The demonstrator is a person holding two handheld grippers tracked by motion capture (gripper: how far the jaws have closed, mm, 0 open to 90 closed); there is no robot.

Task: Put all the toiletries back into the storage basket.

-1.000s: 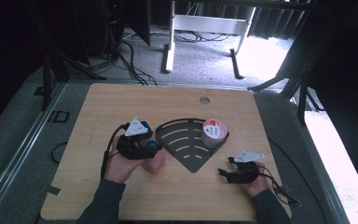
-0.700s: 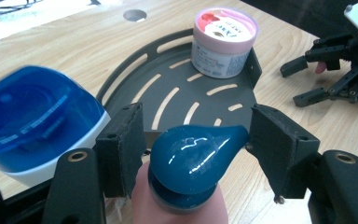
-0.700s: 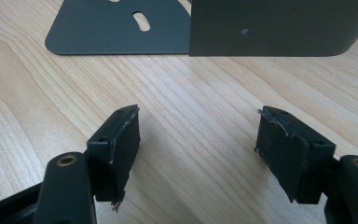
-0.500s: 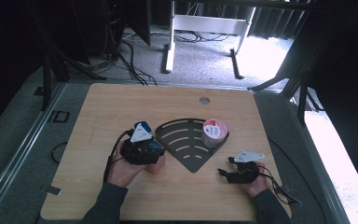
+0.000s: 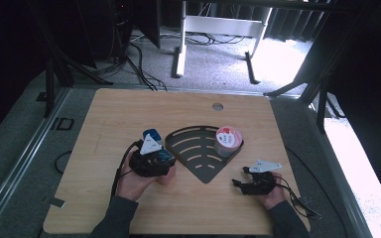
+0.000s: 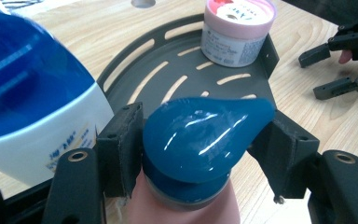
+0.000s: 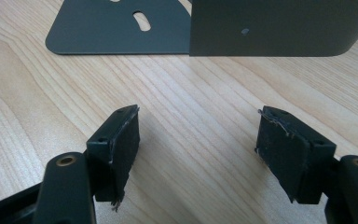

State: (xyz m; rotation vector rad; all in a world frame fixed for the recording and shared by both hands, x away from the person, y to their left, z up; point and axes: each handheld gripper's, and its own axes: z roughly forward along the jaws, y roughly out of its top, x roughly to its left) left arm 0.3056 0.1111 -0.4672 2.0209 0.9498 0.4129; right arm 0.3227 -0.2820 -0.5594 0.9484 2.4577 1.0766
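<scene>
Bottle with teal cap (image 6: 200, 140) and pink body sits between my left gripper (image 6: 200, 154) jaws at the near edge; the left pad looks pressed to the cap, the right one seems to touch only its pointed tip, so I read a loose hold, jaws fairly wide, upright on the table (image 5: 104, 124) or near it, base hidden. Blue-and-white bottle (image 6: 32, 93) stands just beside it on the left of the left gripper view, touching or nearly; can't tell which. Left gripper (image 5: 151, 161) in the high view is just off the left rim of the dark slotted corner shelf (image 5: 198, 153). Right gripper (image 7: 198, 140) holds nothing, jaws standing apart over bare wood, and it rests near the shelf's right edge (image 7: 270, 28); I also see it in the high view (image 5: 250, 181). Farther off, a pink-lidded jar (image 5: 228, 141) already sits in the shelf's right back corner. My guess at the step: loading toiletries onto the shelf, jar done, teal-cap bottle in hand. Next move needs a firmer squeeze lower on the neck, since the rounded glossy cap could slip, then a lift over the rim and a set-down on free slots clear of the jar. Right gripper could steady the shelf.
</scene>
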